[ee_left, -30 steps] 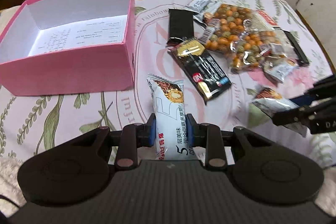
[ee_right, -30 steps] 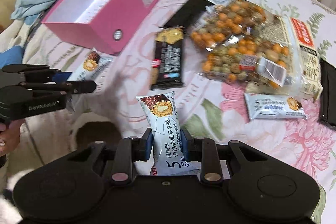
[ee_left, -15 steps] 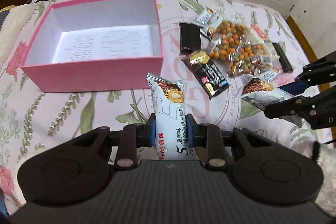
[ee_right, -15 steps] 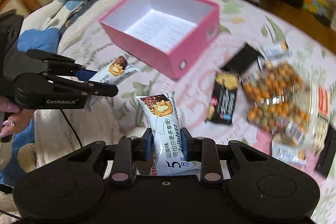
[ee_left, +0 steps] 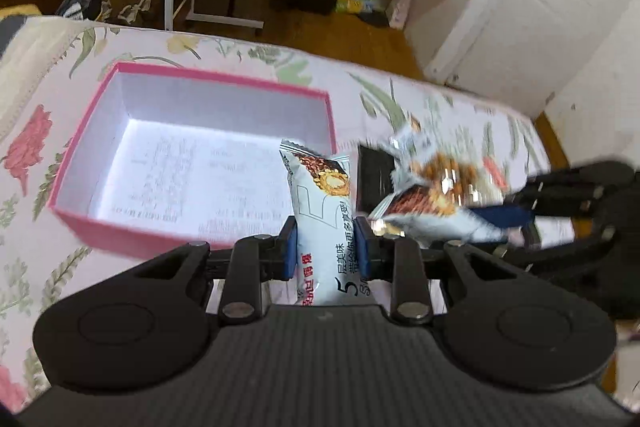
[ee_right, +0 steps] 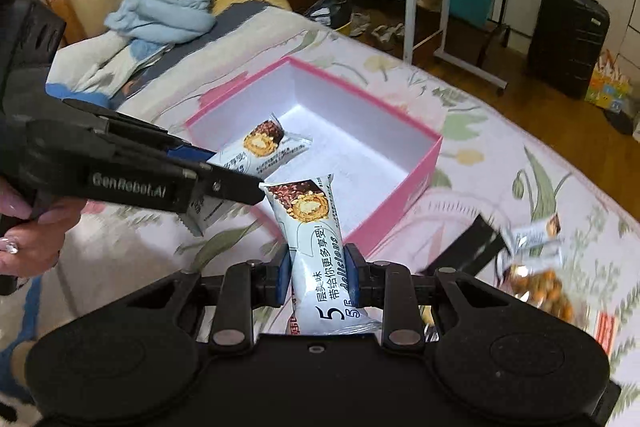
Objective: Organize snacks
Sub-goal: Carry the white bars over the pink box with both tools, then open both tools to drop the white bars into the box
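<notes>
holding a white snack bar wrapper (ee_left: 326, 223) clamped in my left gripper (ee_left: 325, 251), i am hovering it over the near right corner of the pink box (ee_left: 192, 239). my right gripper (ee_right: 316, 277) is pinching a second, matching wrapper (ee_right: 316, 247), which is hanging just outside the box's near wall, its top end close to the left tool's fingertips (ee_right: 240, 189).

the risk i am judging first is the two tools meeting: both are crowding the same corner, and the wrappers are nearly touching, so an early release from either could drop a bar onto the flowered bedspread (ee_right: 500, 155) instead of inside. the soft wrappers are held near their lower ends, so they could also fold and catch on the pink rim (ee_right: 434, 155).

inside, the white floor (ee_left: 180, 167) is looking bare in the left view, leaving plenty of room toward the far left corner. the loose pile of peanut bags (ee_right: 540, 287) and a black packet (ee_right: 464, 247) are lying to the right, well apart from the box. i am thinking of sending the left one deeper first.
</notes>
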Demonstrator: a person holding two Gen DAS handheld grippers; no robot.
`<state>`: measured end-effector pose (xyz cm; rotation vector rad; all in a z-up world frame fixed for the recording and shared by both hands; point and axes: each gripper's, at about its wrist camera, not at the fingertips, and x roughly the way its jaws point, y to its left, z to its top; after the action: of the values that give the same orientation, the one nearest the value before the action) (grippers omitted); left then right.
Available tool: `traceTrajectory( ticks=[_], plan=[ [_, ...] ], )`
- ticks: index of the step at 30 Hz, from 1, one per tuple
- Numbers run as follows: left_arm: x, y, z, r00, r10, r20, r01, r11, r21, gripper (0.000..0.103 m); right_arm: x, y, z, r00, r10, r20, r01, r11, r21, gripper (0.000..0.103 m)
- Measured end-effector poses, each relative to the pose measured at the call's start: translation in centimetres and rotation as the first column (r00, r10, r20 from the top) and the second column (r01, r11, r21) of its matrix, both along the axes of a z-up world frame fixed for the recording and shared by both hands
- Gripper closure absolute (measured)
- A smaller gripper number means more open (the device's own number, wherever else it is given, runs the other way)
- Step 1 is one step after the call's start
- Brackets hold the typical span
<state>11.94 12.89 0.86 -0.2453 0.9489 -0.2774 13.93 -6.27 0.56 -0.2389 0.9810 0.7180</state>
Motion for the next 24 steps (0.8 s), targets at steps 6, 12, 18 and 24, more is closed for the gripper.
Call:
traceTrajectory(
  ticks=[6,12,18,24],
  plan=[
    [5.6,2.3,-2.7,0.993,0.084,-0.079,-0.092,0.990,-0.104,0.076,4.8,1.8,-1.2,0.999,0.018,0.028,-0.019,0.999,0.036,0.071],
    [10.4,3.7,-5.8,0.972,0.185,-0.143,-0.203,0.971,-0.125,0.076,9.4,5.3,-5.2,0.997,0.032,0.069,-0.031,0.999,-0.024,0.071],
    [14.7,5.7,-11.4,0.893,0.375,-0.249,-0.419,0.895,-0.152,0.076,12.0,8.0,-9.8,0.991,0.082,0.103,-0.075,0.995,-0.071,0.071],
    [16.5,7.0,-15.7,0.853,0.415,-0.318,-0.475,0.869,-0.141,0.076,14.1,10.1,-13.2,0.994,0.102,0.044,-0.095,0.984,-0.149,0.071]
  ],
)
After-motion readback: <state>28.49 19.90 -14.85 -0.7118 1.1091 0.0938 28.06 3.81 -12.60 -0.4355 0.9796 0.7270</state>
